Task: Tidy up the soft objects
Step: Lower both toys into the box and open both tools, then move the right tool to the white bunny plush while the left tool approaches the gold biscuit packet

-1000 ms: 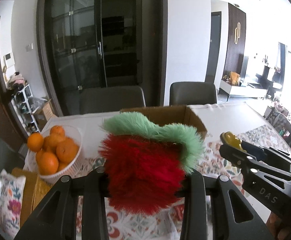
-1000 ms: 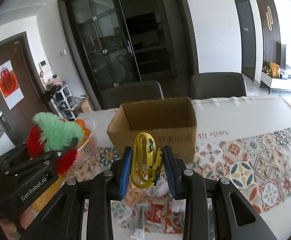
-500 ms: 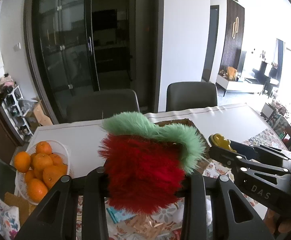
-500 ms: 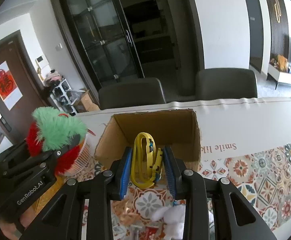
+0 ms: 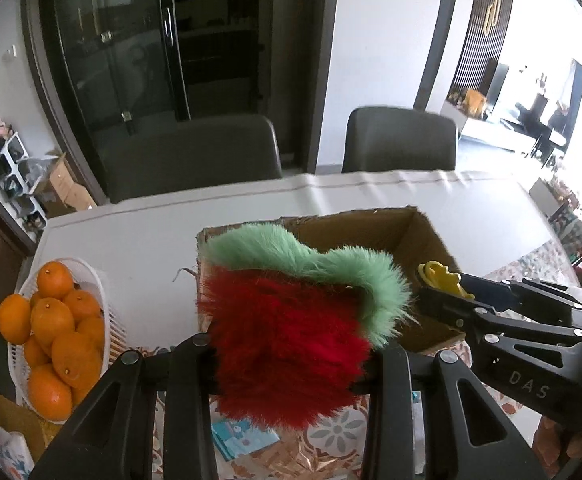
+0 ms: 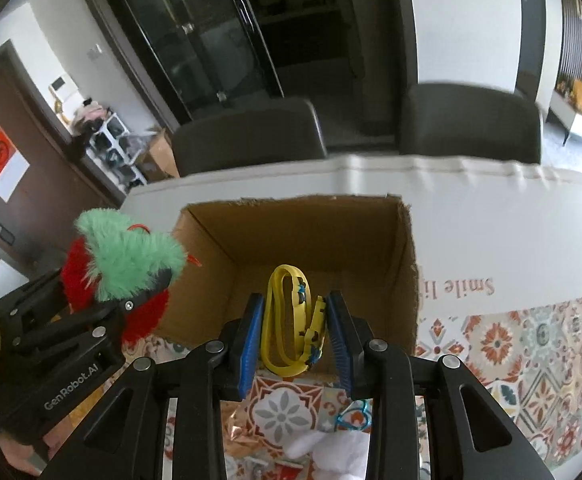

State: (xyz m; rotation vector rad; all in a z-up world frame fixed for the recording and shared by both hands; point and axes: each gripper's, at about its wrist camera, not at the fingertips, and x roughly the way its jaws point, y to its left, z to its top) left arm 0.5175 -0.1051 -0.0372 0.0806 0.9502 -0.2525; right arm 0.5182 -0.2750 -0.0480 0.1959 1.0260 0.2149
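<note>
My left gripper (image 5: 287,352) is shut on a furry red plush with a green top (image 5: 291,320), held above the near left corner of an open cardboard box (image 5: 371,228). My right gripper (image 6: 293,328) is shut on a yellow soft strap toy (image 6: 291,316), held over the near edge of the same box (image 6: 315,224). The plush in the left gripper (image 6: 123,268) shows at the box's left side in the right wrist view. The right gripper with the yellow toy (image 5: 443,280) shows at the box's right in the left wrist view.
A white basket of oranges (image 5: 51,328) stands left of the box. The table (image 5: 471,200) has a white cloth and a patterned mat (image 6: 531,340). Small white and foil items (image 6: 323,440) lie below the grippers. Two dark chairs (image 5: 195,152) stand behind.
Both grippers have moved forward and up towards the box, still holding their toys. The box opening now lies under the fingertips.
</note>
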